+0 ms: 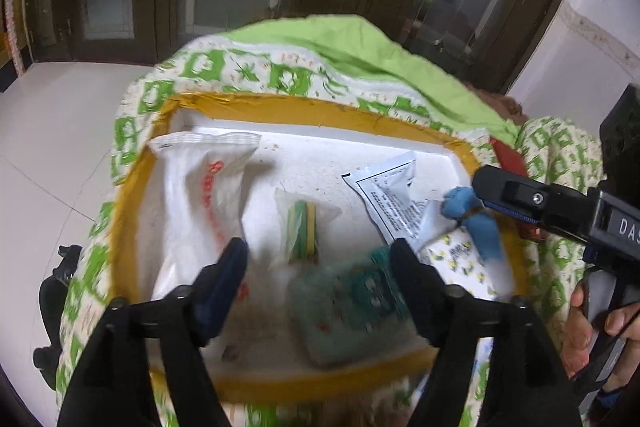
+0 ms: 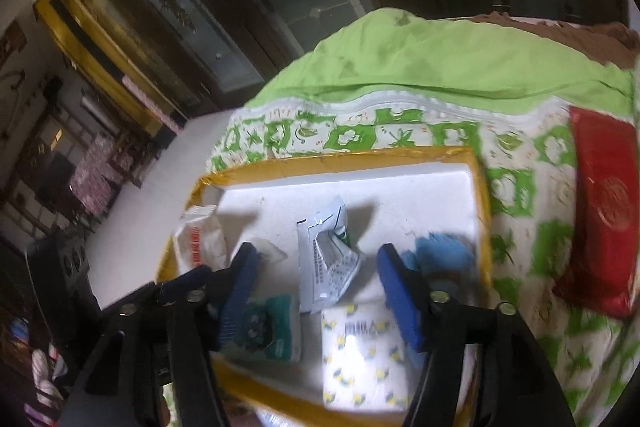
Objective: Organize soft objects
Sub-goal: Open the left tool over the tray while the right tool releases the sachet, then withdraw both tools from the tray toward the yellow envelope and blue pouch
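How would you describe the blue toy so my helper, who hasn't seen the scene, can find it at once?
Look on the green-patterned quilt for the white foam tray with yellow tape on its rim. The blue toy lies by the tray's right wall, right of the crumpled white sachet and beyond the lemon-print pack. It is the only plush, solid blue thing there.

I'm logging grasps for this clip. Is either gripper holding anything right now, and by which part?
Nothing is held. The left gripper and right gripper both hover open-jawed above the items in the foam tray.
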`<state>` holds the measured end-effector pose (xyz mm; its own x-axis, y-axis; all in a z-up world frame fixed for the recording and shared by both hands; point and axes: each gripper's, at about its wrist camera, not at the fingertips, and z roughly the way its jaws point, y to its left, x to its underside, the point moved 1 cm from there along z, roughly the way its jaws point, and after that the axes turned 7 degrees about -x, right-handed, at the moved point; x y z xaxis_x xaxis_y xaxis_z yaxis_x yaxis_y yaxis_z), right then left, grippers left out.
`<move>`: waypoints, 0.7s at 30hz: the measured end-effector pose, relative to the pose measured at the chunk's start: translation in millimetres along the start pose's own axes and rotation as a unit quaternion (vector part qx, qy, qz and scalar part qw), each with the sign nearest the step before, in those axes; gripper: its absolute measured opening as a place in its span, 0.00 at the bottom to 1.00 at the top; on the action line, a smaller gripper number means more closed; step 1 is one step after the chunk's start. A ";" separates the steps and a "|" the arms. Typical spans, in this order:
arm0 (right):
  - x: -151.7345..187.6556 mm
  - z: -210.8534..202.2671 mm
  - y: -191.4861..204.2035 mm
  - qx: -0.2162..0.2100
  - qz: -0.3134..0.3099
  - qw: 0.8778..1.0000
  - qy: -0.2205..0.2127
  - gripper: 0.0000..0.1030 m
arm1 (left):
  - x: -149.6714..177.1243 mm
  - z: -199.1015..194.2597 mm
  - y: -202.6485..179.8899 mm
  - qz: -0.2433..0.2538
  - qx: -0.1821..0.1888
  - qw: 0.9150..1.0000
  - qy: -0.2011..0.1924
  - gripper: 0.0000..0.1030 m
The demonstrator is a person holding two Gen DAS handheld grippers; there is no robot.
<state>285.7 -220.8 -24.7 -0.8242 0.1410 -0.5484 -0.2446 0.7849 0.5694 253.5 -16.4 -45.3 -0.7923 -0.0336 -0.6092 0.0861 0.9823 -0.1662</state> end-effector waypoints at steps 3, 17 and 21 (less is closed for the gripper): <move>11.3 -14.5 3.2 -0.009 0.009 1.000 0.003 0.81 | 16.6 -25.6 10.0 -0.016 -0.003 1.000 -0.022 0.83; 97.3 -73.8 26.1 -0.023 -0.019 0.999 0.014 0.84 | 98.6 -93.0 27.6 -0.048 -0.017 0.997 -0.052 0.86; 118.2 -96.6 23.2 -0.019 -0.016 1.000 0.006 0.84 | 119.0 -103.5 19.4 -0.039 -0.015 0.998 -0.047 0.86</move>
<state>133.3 -244.1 -17.1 -0.8218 0.1079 -0.5594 -0.2904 0.7654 0.5743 98.4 17.7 -40.8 -0.7354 -0.1267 -0.6657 0.0070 0.9809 -0.1944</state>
